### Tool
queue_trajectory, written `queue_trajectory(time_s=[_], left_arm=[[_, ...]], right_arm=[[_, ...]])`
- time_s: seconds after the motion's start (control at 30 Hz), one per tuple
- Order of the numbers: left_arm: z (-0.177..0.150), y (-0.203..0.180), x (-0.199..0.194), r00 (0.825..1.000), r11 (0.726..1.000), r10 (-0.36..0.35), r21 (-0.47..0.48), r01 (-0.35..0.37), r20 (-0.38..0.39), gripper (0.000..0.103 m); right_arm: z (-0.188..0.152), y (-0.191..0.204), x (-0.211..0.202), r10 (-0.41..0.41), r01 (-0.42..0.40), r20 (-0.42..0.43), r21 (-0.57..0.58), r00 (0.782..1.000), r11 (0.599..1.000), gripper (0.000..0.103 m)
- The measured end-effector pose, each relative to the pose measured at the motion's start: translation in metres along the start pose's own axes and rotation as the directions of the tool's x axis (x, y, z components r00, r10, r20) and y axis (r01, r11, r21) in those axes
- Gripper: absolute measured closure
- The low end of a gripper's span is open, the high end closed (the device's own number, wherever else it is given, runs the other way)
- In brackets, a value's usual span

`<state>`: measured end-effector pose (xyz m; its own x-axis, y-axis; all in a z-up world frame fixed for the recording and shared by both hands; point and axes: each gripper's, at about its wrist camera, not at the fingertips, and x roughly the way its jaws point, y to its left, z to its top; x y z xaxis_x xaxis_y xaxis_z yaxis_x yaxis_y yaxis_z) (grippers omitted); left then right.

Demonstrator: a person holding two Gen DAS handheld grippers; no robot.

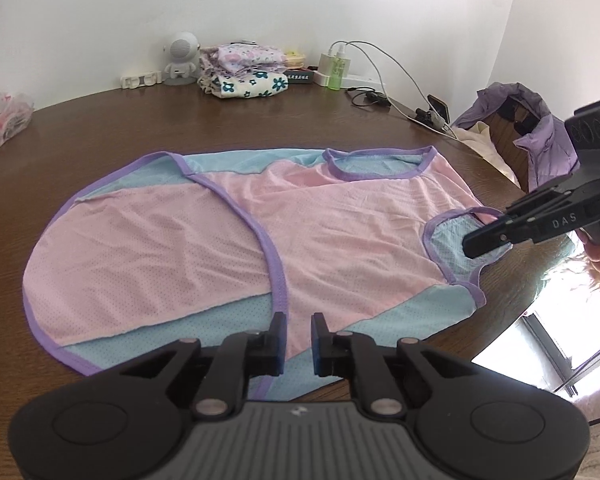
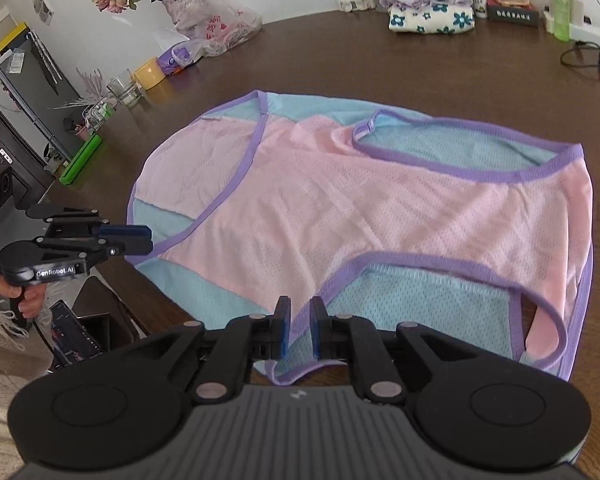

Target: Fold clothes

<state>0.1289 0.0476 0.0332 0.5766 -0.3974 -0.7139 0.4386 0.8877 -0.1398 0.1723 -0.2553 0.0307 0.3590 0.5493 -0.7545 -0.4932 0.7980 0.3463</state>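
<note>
Left wrist view: pink-and-blue mesh garment (image 1: 236, 240) with purple binding lies spread on the brown counter (image 1: 260, 120), one side panel already lapped over the body along a curved purple edge. Left tongs (image 1: 299, 342) hover over the near blue hem at 6 o'clock, fingers parted by a narrow gap, nothing between them. Right tongs (image 1: 485, 245) sit at 3 o'clock over the armhole; from this side their fingers appear drawn together, but whether cloth is caught there cannot be told.

Right wrist view: right tongs (image 2: 300, 330) show a slim gap, with the purple armhole binding passing beneath. No grip on it is confirmed.

Risks, as judged:
- Thin, slippery mesh: a pinch may take only the top layer, so the pink front would lift off the blue back and the fold would go askew.
- Armhole loop could snag on a finger.
- Near hem sits at the counter edge; a pull toward 6 o'clock may drag the garment off.
- Existing wrinkles would be pressed into any fold.

Folded stack (image 1: 242, 74) at 12 o'clock stands well apart.
</note>
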Motion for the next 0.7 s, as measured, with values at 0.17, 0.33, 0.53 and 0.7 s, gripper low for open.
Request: queue_trajectory(time_s=[0.17,0.33,0.53,0.7], left_arm=[[0.001,-0.009,0.015,1.000,1.000,-0.016,0.006,0.016,-0.006,0.093],[-0.005,-0.006,0.025,0.999,1.000,-0.015,0.004,0.015,-0.031,0.092],[0.003,0.001,0.022,0.999,0.999,-0.042,-0.025,0.043,0.029,0.077],[0.015,-0.008,0.033,0.997,0.999,-0.037,-0.014,0.038,0.066,0.044]], right_arm=[[0.008,0.010,0.023,-0.023,0.023,0.000,-0.055,1.000,0.998,0.093],[0.008,0.001,0.036,-0.015,0.014,-0.046,-0.033,0.999,0.999,0.093],[0.039,-0.013,0.021,-0.038,0.037,0.026,0.041,0.999,0.998,0.057],[0.082,-0.032,0.045,-0.074,0.071,0.021,0.123,0.997,0.990,0.047]])
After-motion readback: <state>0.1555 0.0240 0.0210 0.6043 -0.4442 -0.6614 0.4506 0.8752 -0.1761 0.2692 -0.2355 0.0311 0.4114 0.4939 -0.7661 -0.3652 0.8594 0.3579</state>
